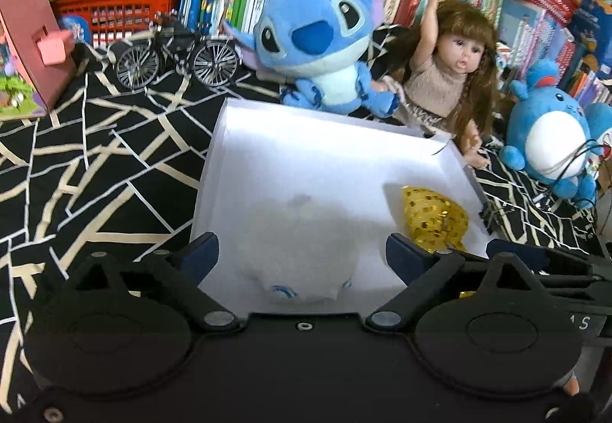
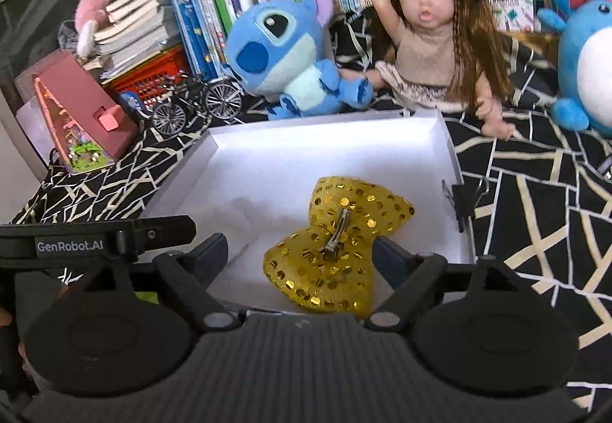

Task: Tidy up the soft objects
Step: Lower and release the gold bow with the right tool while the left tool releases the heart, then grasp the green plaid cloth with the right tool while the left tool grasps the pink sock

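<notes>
- My left gripper (image 1: 302, 256) is nearest, jaws spread wide and gripping nothing. A white soft toy (image 1: 302, 251) lies loose between them, by the near edge of the white box (image 1: 267, 140).
- My right gripper (image 2: 300, 251) is likewise released, jaws wide. The gold sequinned bow (image 2: 336, 243) lies free between them, clip side up, toward the box's near right corner.
- Both soft things rest inside the box, side by side: toy left, bow right.
- The box sits on a black cloth with pale lines (image 1: 95, 155). Past its far edge sit a blue plush alien (image 1: 321, 40), a doll (image 1: 447, 67) and a round blue plush (image 1: 550, 140), all outside the box.
- A toy bicycle (image 1: 176, 52) stands at the far left of the cloth.
- Risk, as I judge it: an open jaw could snag the bow or its clip as I withdraw and drag it out.
- My two grippers sit close together and might knock each other.
</notes>
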The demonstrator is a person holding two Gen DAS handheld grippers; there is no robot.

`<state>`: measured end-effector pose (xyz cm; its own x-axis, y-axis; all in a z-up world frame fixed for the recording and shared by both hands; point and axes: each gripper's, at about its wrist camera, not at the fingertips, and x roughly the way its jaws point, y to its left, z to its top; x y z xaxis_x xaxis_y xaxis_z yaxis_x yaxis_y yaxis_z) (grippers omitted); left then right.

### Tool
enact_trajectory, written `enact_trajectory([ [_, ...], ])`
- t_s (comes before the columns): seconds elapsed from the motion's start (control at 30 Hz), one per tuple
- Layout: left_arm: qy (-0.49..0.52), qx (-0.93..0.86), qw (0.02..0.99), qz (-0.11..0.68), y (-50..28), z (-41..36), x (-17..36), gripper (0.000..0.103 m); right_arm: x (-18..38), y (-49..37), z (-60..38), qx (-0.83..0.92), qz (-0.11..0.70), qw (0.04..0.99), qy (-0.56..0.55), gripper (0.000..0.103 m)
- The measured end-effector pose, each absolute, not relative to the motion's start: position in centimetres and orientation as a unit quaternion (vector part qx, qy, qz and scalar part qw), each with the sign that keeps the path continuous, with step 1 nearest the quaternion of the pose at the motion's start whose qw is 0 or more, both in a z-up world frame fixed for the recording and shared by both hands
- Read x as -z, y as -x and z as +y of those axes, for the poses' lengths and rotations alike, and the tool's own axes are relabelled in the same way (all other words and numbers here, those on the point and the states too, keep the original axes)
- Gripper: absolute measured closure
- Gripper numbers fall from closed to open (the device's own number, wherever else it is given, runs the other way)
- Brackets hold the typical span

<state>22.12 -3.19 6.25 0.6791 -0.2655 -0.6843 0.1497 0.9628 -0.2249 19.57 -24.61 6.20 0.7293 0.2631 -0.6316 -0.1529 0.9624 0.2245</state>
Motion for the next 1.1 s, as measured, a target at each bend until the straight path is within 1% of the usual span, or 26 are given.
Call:
enact_trajectory([
  [0.3,0.066,0.136,0.926,0.347,-17.8,-2.2,-7.8,0.006,-7.3,-16.1,-25.1,-0.117,0.314,0.94,-0.063,0.008],
  [0.73,0.053,0.141,0.939,0.309,-11.8,-0.9,-7.4,0.005,-7.4,-10.4,-25.7,-0.133,0.264,0.953,-0.068,0.0],
  [0.9,0.046,0.15,0.943,0.295,-9.5,-1.0,-7.1,0.004,-6.9,-8.6,-25.5,-0.131,0.245,0.959,-0.056,0.0],
  [1.1,0.036,0.156,0.946,0.283,-6.6,-1.0,-5.9,0.004,-6.1,-6.6,-24.9,-0.128,0.222,0.966,-0.014,0.0],
])
